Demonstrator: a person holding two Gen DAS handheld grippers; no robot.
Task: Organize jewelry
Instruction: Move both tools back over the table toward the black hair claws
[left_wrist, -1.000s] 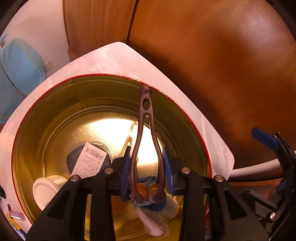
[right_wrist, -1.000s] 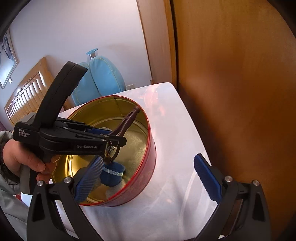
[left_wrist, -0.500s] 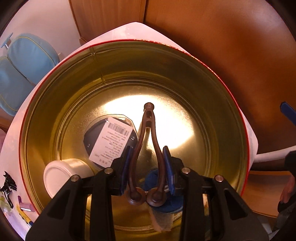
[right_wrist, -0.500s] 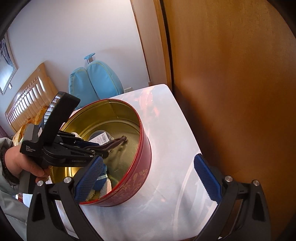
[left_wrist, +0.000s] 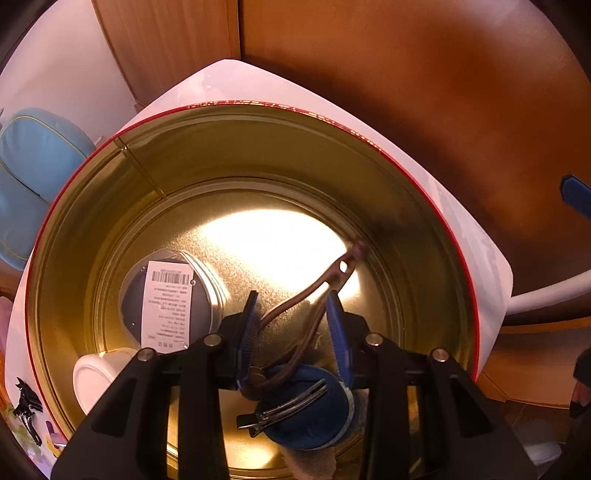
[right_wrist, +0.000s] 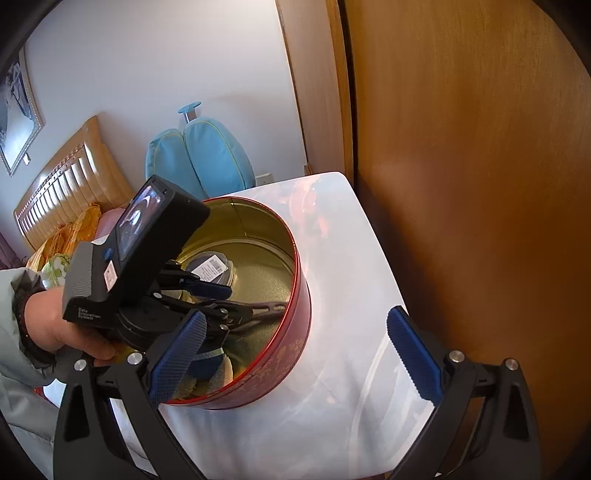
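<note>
While parted, left gripper (left_wrist: 291, 325) fingers around loose brown clip (left_wrist: 317, 291); right gripper (right_wrist: 295, 350) wide, empty.

My left jaws sit inside the tin (left_wrist: 436, 206) on the table (right_wrist: 332, 417); the hair clip (left_wrist: 317, 291) lies between them, the labelled disc (left_wrist: 166, 302) to their left, the pouch (left_wrist: 306, 410) beneath.
</note>
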